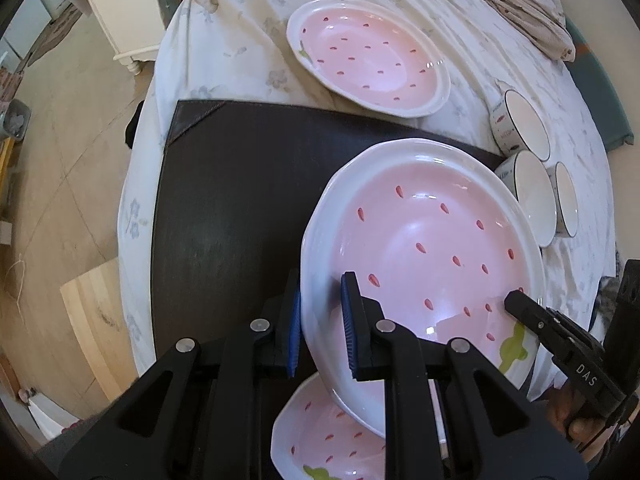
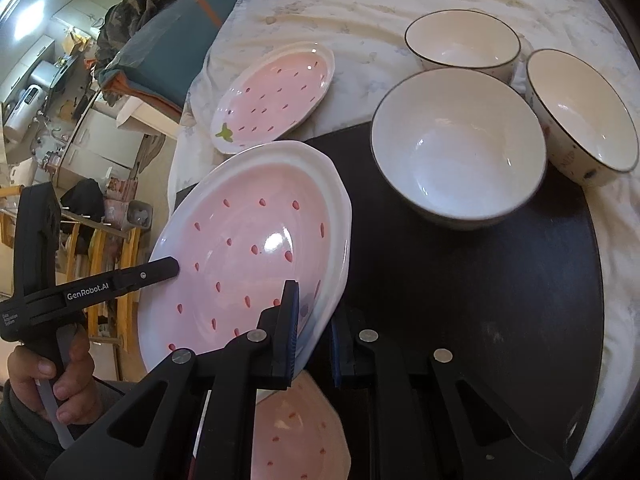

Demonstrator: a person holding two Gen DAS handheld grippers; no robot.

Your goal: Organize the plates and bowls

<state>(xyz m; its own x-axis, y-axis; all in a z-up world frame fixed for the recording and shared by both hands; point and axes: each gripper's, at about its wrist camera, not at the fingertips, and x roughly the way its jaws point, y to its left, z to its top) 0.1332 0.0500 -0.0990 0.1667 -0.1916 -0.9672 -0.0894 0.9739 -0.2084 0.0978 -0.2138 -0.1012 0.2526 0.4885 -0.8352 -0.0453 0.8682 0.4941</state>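
Note:
A pink strawberry plate (image 1: 424, 248) (image 2: 256, 248) is held tilted above the dark mat (image 1: 232, 208) (image 2: 472, 280). My left gripper (image 1: 320, 320) is shut on its left rim. My right gripper (image 2: 314, 324) is shut on its right rim; it also shows in the left wrist view (image 1: 520, 304). A second strawberry plate (image 1: 328, 436) (image 2: 304, 428) lies on the mat under the held one. A third strawberry plate (image 1: 368, 56) (image 2: 276, 96) lies on the bedsheet beyond the mat. Three white bowls (image 2: 460, 144) (image 2: 584, 112) (image 2: 464, 40) with dark rims stand to the right (image 1: 532, 196).
The mat lies on a bed with a floral sheet (image 1: 248, 28). A folded blanket (image 1: 520, 4) and a teal cushion (image 2: 168, 48) lie at the far side. A white cabinet (image 1: 116, 12) and a wooden board (image 1: 96, 320) stand on the floor to the left.

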